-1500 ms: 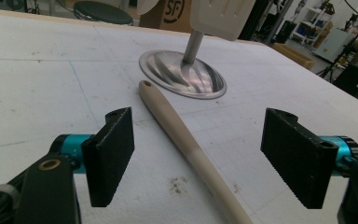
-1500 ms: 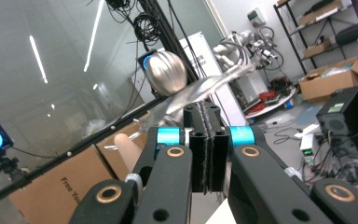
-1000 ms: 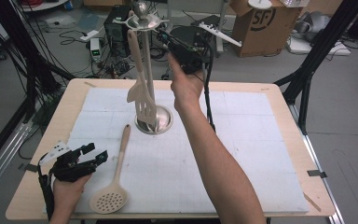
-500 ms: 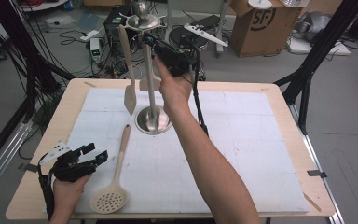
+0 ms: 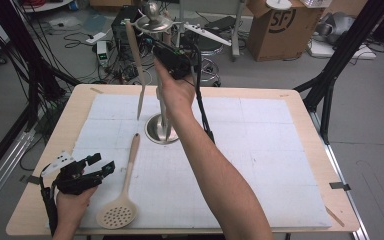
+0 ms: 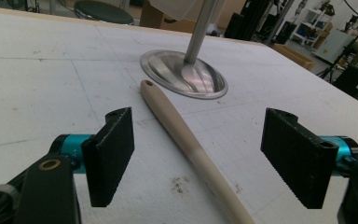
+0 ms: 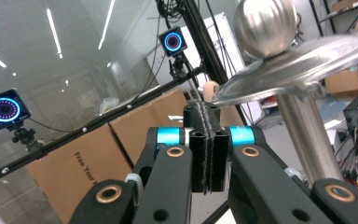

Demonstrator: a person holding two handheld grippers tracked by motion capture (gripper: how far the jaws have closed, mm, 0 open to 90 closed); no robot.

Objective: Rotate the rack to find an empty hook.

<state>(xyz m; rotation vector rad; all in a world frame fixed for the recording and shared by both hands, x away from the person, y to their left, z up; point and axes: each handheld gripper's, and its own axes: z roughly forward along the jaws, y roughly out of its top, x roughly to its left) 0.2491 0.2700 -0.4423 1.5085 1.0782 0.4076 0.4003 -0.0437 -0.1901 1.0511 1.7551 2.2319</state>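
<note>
A steel utensil stand (image 5: 161,129) rises from the middle of the white mat, and its top disc (image 7: 298,60) carries a ball (image 7: 265,25). A wooden spatula (image 5: 135,65) hangs from the disc's left rim, tilted outward. My right gripper (image 5: 159,49) is held high beside the disc, and its jaws are shut (image 7: 207,149) with nothing visible between them. A beige handle end (image 7: 209,88) shows just past them. A wooden slotted spoon (image 5: 125,195) lies on the mat. My left gripper (image 5: 102,162) rests at the front left, open (image 6: 200,154), with the spoon's handle (image 6: 186,135) lying between its jaws, untouched.
A second utensil (image 5: 164,117) hangs along the stand's pole, below my right hand. The mat (image 5: 260,150) covers most of the wooden table (image 5: 305,107). Cardboard boxes (image 5: 275,25), cables and black frame legs (image 5: 330,75) stand beyond the far edge.
My right gripper has moved left along the top of the stand. The hanging spatula has travelled left with it and now hangs clear of the pole. The left gripper has not moved.
</note>
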